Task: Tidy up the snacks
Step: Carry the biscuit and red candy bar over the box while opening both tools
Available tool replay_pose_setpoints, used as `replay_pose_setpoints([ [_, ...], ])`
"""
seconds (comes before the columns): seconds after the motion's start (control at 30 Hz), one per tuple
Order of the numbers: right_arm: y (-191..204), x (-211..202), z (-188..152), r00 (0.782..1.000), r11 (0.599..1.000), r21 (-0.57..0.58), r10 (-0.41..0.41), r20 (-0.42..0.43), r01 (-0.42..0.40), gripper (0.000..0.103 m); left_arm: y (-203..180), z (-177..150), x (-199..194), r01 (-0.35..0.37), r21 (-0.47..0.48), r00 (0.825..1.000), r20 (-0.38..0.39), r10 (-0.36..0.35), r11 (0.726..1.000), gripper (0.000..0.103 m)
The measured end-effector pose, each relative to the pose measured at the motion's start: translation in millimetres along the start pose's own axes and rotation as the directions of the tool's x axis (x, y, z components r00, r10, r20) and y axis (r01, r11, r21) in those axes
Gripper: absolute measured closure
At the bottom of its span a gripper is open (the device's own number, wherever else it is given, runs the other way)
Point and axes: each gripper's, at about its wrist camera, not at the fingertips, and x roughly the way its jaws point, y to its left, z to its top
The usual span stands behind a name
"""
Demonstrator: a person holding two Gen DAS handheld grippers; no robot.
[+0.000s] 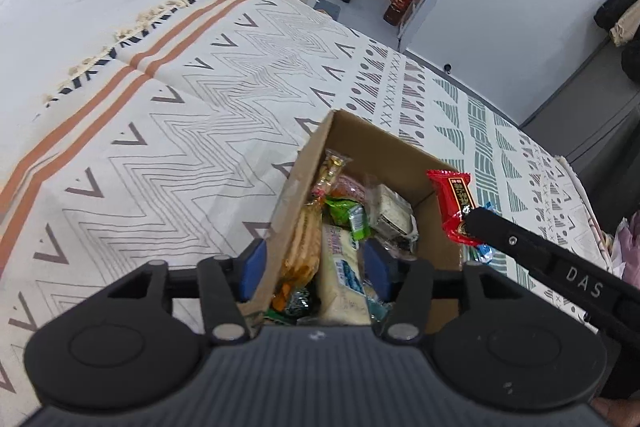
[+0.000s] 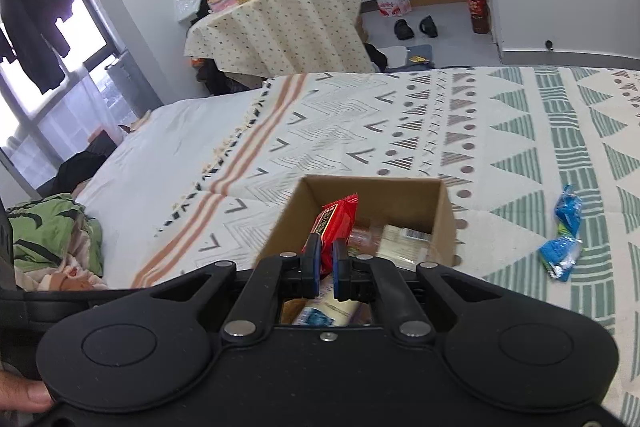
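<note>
Now right gripper pinches red snack packet (above cardboard box).

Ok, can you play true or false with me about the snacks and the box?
1. The right gripper holds a red packet. True.
2. The box is empty. False: it holds several snacks.
3. A blue packet lies on the blanket outside the box. True.
4. The left gripper pinches the red packet. False: its jaws stand open over the box wall.
5. The box is plastic. False: it is cardboard.
</note>
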Motion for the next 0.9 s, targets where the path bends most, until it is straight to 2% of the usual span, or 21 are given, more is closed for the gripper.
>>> replay_pose_setpoints([
  [0.17, 7, -3, 1, 1.0, 1.0, -0.005, -0.019, -0.008, 0.019, 0.086, 2, 0, -10, -0.002, 0.006, 1.0, 0.012, 0.002, 1.0, 0.031],
  [0.23, 5, -8, 1, 1.0, 1.0, 0.004, -0.029, -0.002, 0.029, 0.076, 0, 0, -14, -0.012, 0.012, 1.0, 0.017, 0.012, 1.0, 0.025],
  [0.27, 3, -11, 1, 0.999, 0.999, 0.006, -0.038, 0.002, 0.038, 0.075, -1, 0, -15, -0.025, 0.018, 1.0, 0.018, 0.025, 1.0, 0.022],
  [0.37, -1, -18, -1, 0.998, 0.998, 0.011, -0.056, 0.005, 0.056, 0.067, -6, -1, -20, -0.045, 0.032, 0.999, 0.022, 0.045, 0.998, 0.021],
  [0.43, -5, -24, -3, 0.997, 0.997, 0.019, -0.073, 0.01, 0.073, 0.052, -8, -2, -23, -0.041, 0.035, 0.999, 0.024, 0.04, 0.999, 0.02],
  [0.6, -12, -44, -8, 0.993, 0.994, 0.009, -0.11, 0.039, 0.11, 0.031, -19, -10, -28, -0.039, 0.056, 0.999, 0.037, 0.037, 0.998, 0.014],
  [0.73, -26, -65, -10, 0.988, 0.991, 0.035, -0.134, 0.077, 0.131, 0.012, -32, -18, -33, -0.035, 0.086, 0.998, 0.056, 0.03, 0.996, 0.0],
  [0.9, -47, -83, -15, 0.979, 0.982, 0.071, -0.183, 0.094, 0.177, 0.0, -51, -28, -39, -0.042, 0.119, 0.997, 0.074, 0.034, 0.992, 0.0],
])
